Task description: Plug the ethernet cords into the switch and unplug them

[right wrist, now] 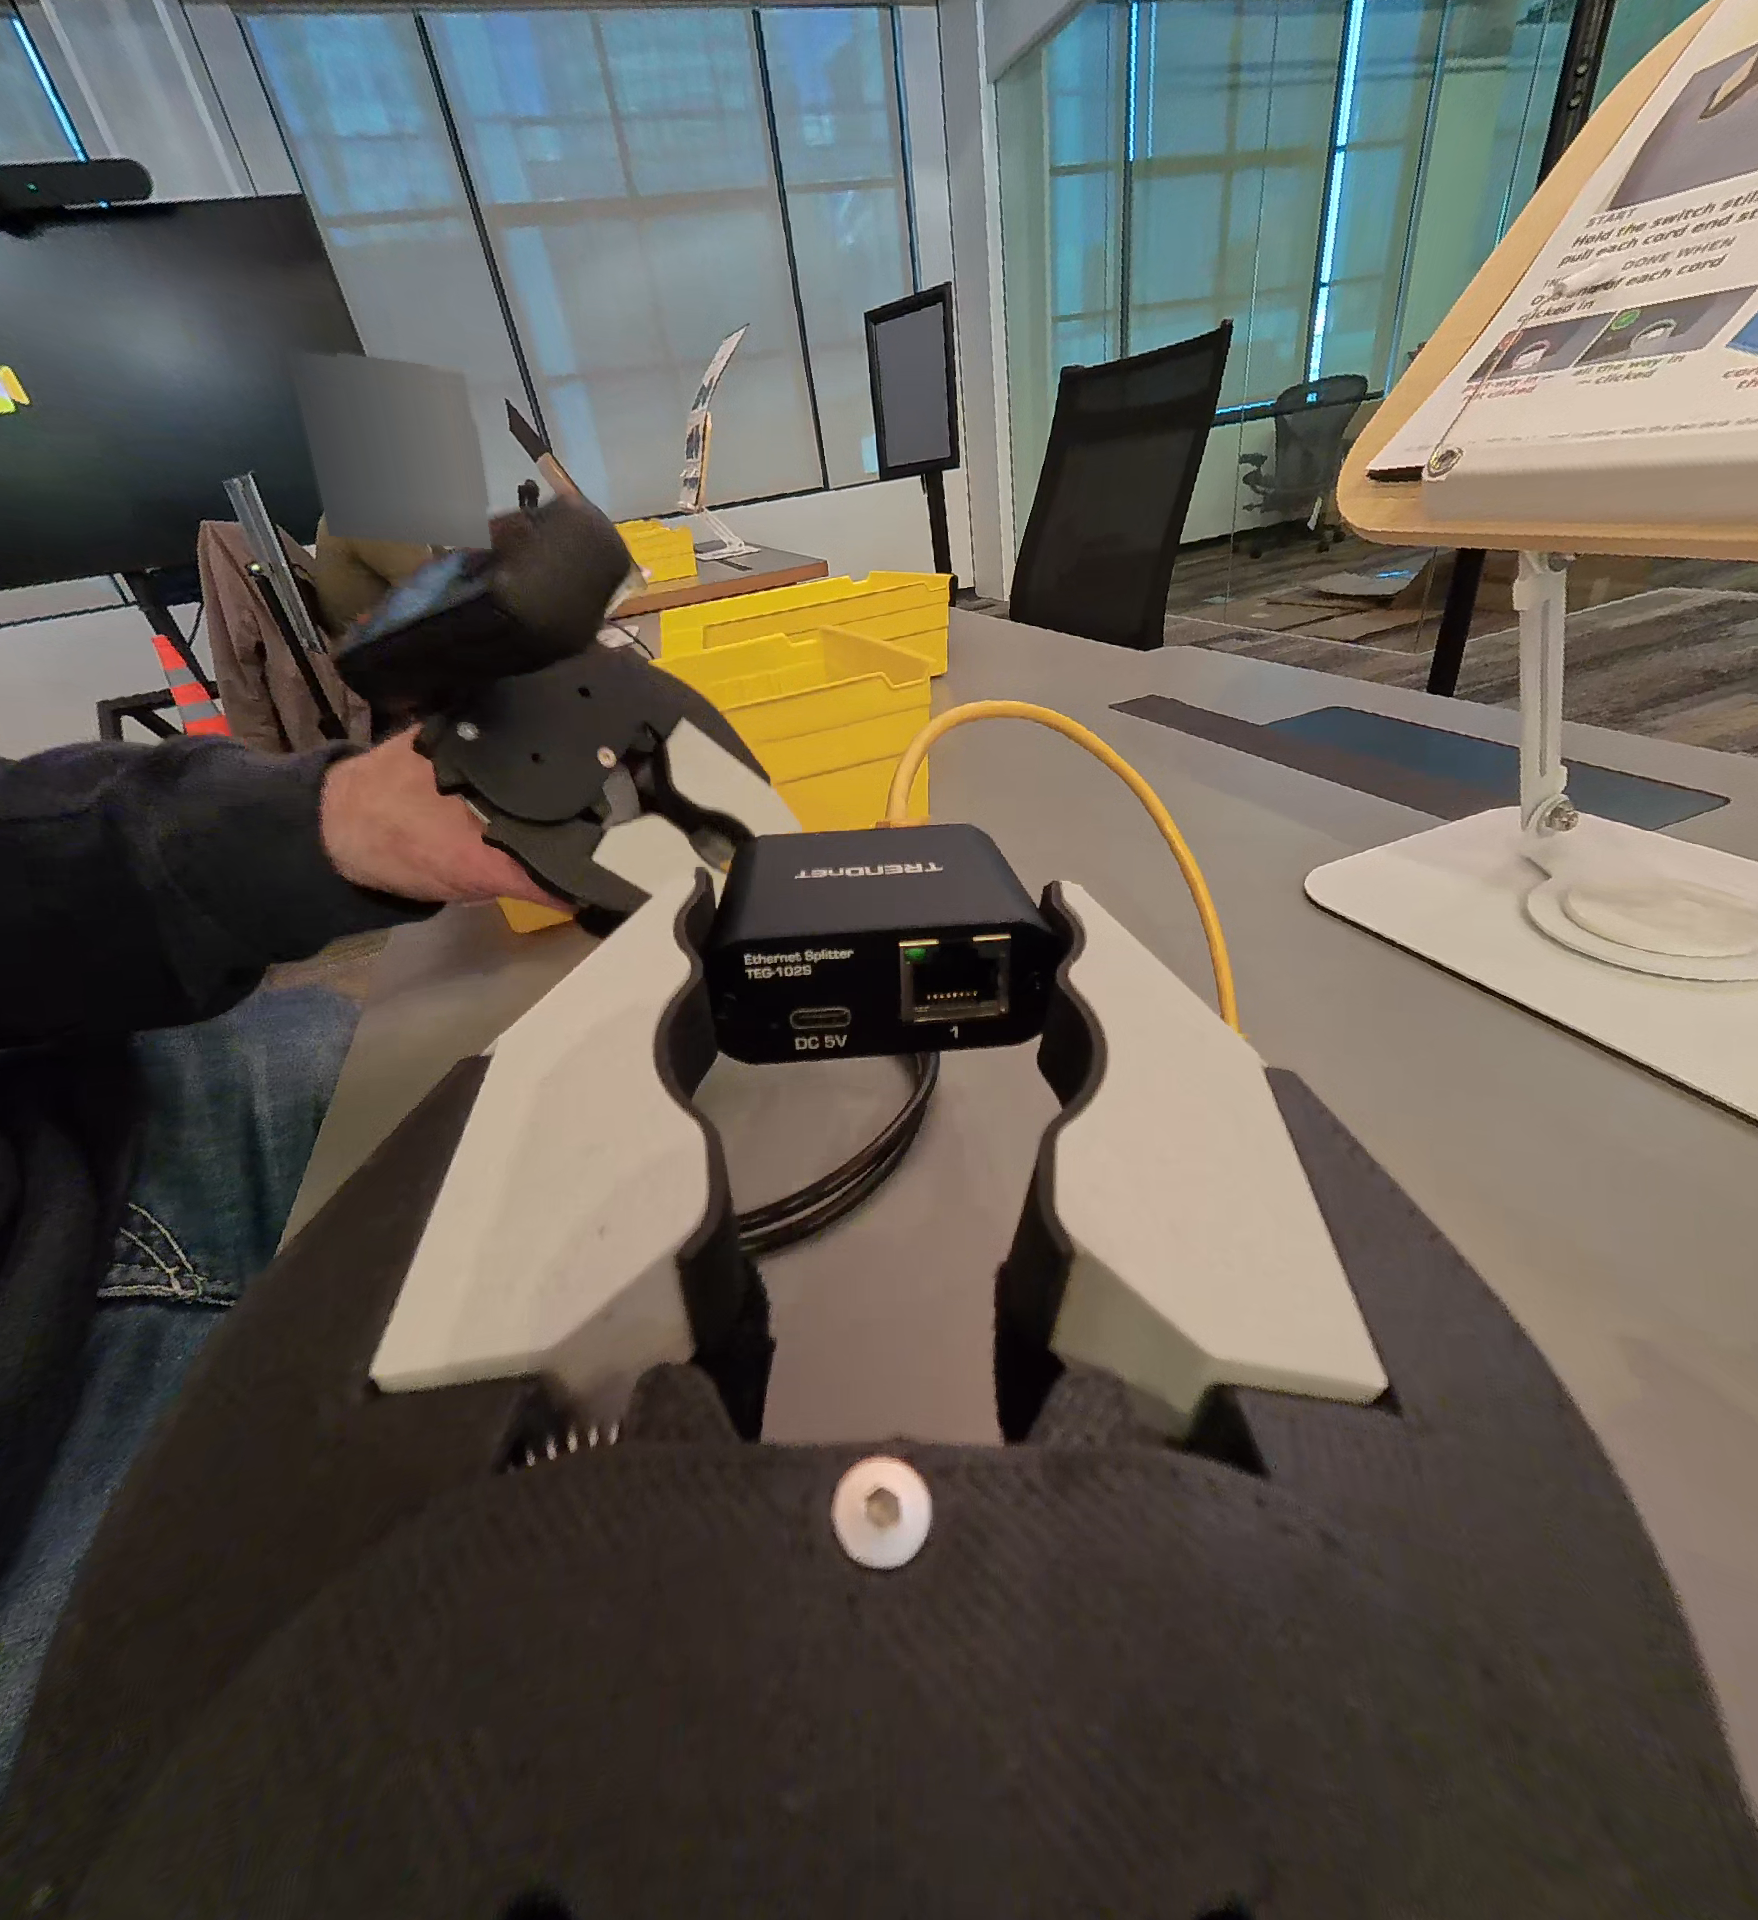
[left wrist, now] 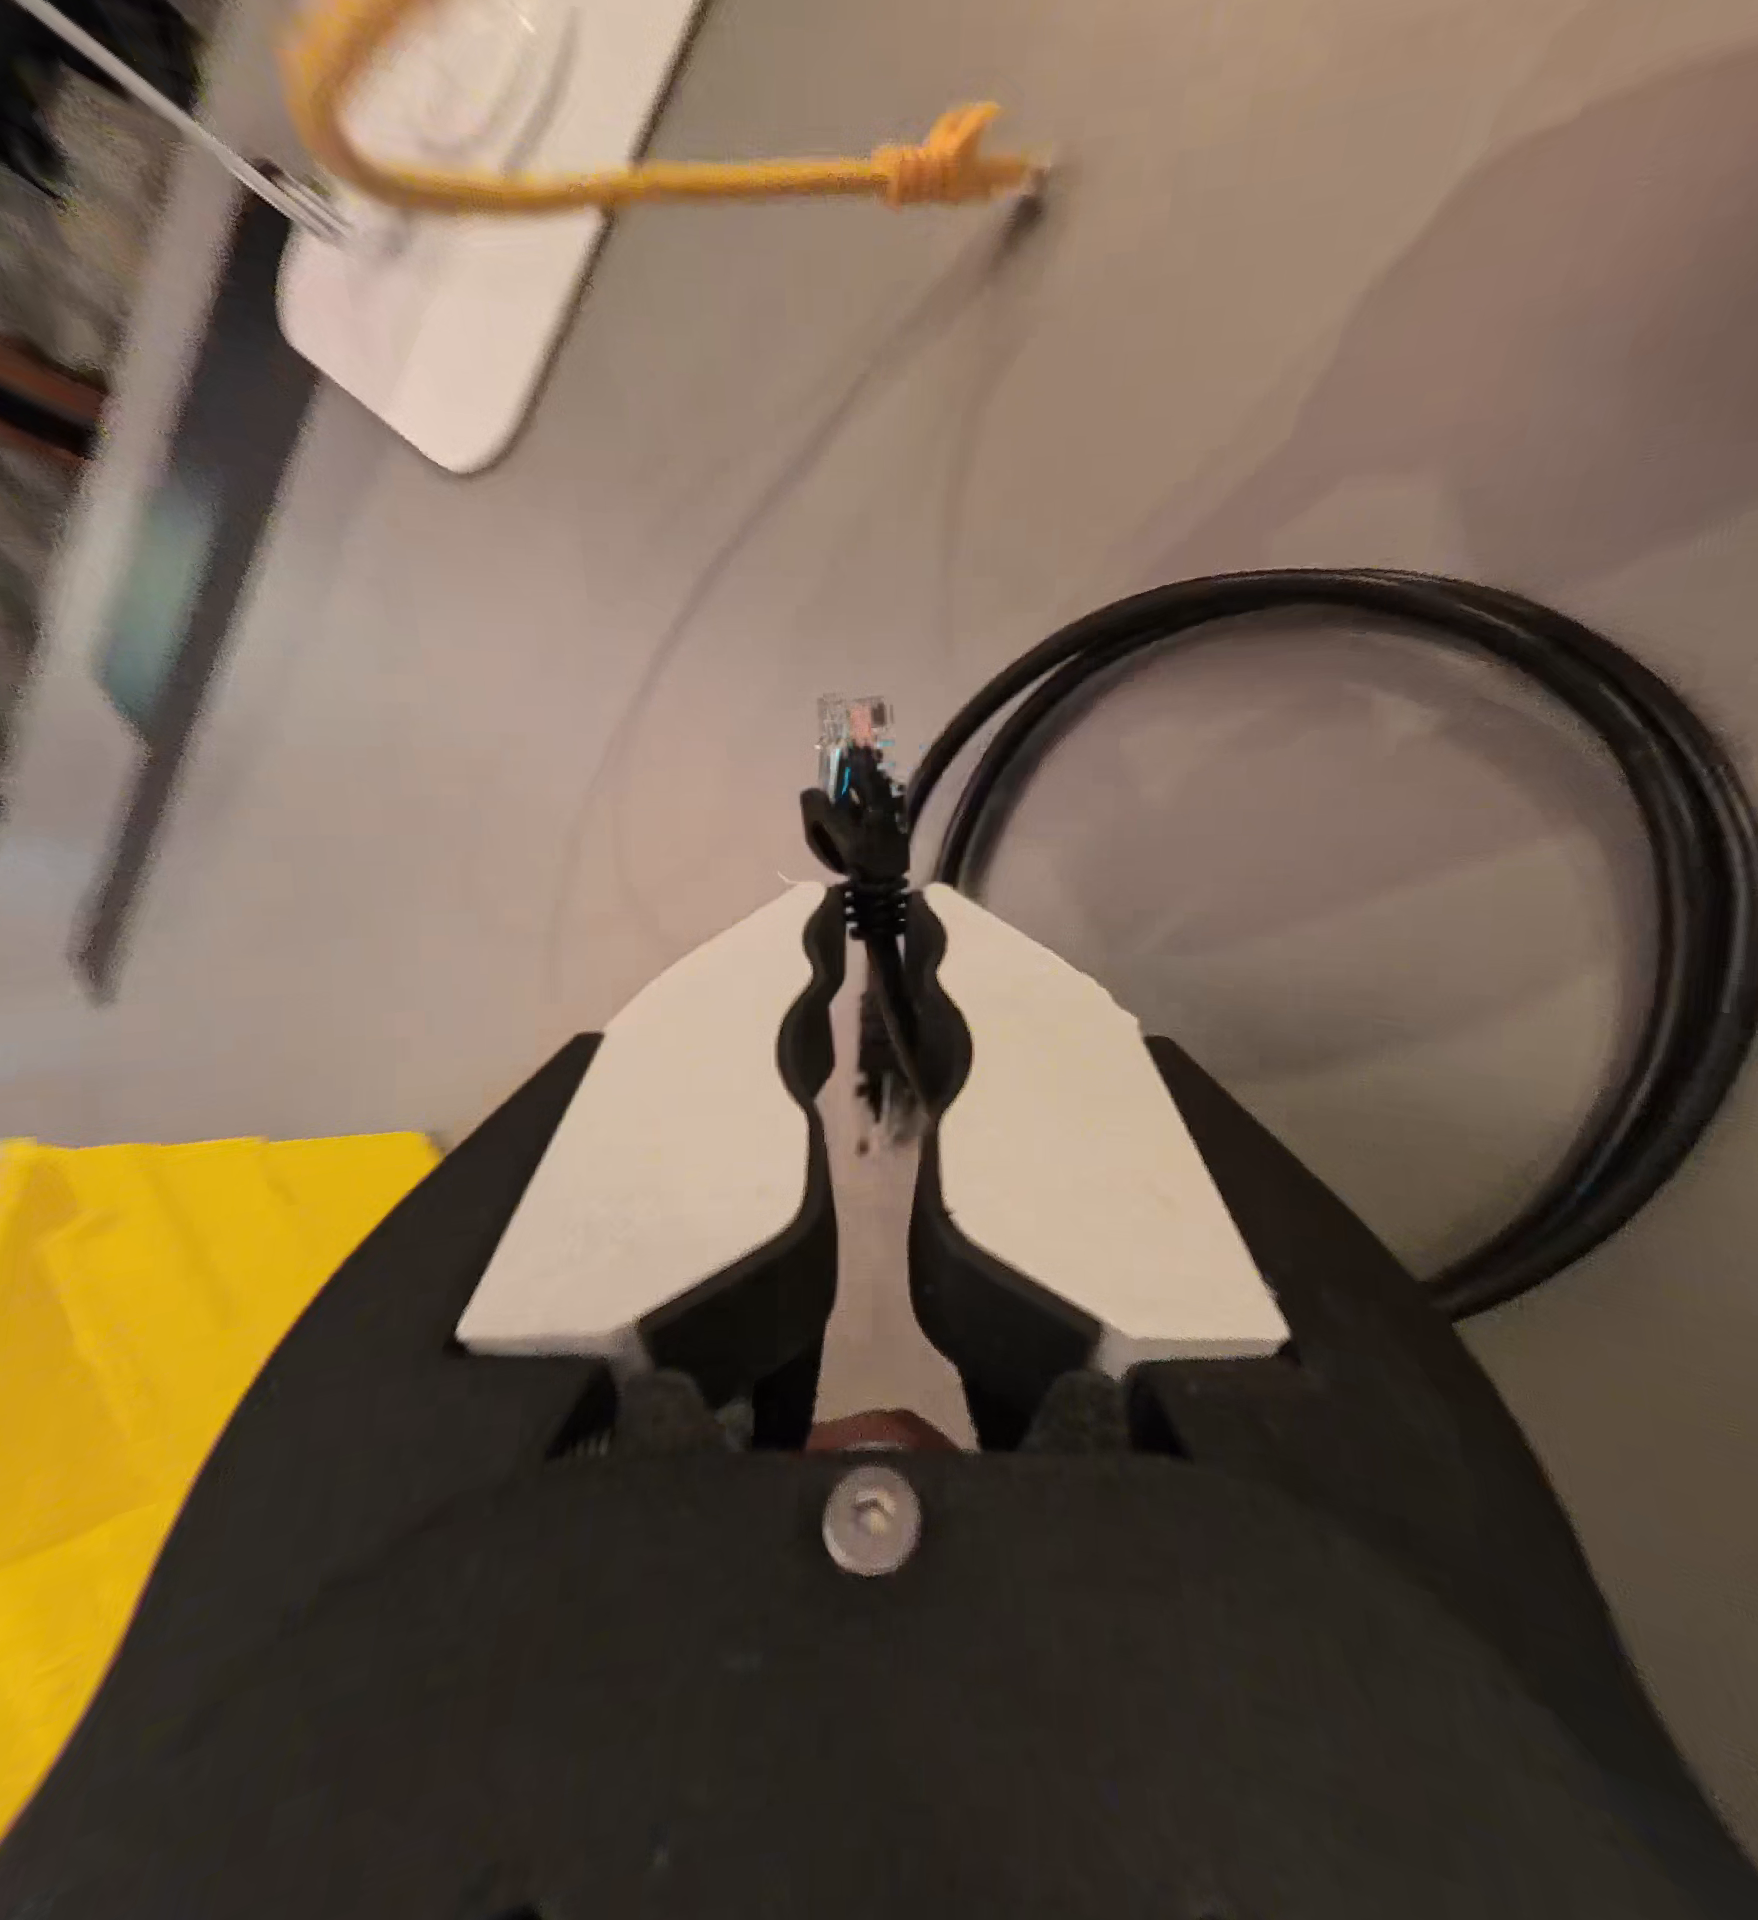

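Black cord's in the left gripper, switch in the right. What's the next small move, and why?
Probably carry the left gripper and its black plug round to the switch, whose facing port is empty; the right gripper clamps the switch.

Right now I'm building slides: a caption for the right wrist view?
Right gripper clamps the black switch, front port empty, yellow cord plugged behind.

Each claw (right wrist: 880, 935) has a black ribbed body, pale grey fingers (right wrist: 574, 1122) with wavy black pads and a centre screw (right wrist: 880, 1512). The person wears a dark sleeve (right wrist: 116, 883) and blue jeans (right wrist: 200, 1174), at left.
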A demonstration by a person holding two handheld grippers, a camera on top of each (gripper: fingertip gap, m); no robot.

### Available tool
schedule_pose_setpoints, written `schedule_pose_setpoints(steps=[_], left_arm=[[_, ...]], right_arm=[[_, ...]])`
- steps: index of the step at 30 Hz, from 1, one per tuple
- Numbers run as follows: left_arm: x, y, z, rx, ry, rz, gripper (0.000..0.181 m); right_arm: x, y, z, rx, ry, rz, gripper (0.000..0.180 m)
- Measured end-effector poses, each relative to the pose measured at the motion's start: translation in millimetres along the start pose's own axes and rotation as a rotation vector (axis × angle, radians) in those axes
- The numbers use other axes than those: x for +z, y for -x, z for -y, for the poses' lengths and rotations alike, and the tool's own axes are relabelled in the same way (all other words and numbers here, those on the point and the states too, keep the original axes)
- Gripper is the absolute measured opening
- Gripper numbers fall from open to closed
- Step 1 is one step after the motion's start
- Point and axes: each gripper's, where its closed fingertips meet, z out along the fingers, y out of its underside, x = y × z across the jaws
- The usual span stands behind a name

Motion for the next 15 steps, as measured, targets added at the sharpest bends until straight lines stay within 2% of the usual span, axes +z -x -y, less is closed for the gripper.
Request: schedule_pose_setpoints(steps=[1,4,9,15], left_arm=[[-7.0,5.7,6.6,0.045,-0.018,0.041,0.010],[-31.0,15.5,28.1,0.192,-0.072,0.137,0.011],[-61.9,-0.5,66.8,0.464,-0.147,0.179,0.011],[-68.1,-28.1,95.4,0.612,-0.202,0.154,0.011]], right_arm=[[0.5,0.0,-0.9,0.001,0.003,0.002,0.061],[1.9,-0.2,-2.7,0.007,0.010,0.009,0.061],[6.1,5.2,-4.0,0.001,0.016,0.046,0.061],[1.3,11.7,8.8,0.058,-0.069,0.114,0.061]])
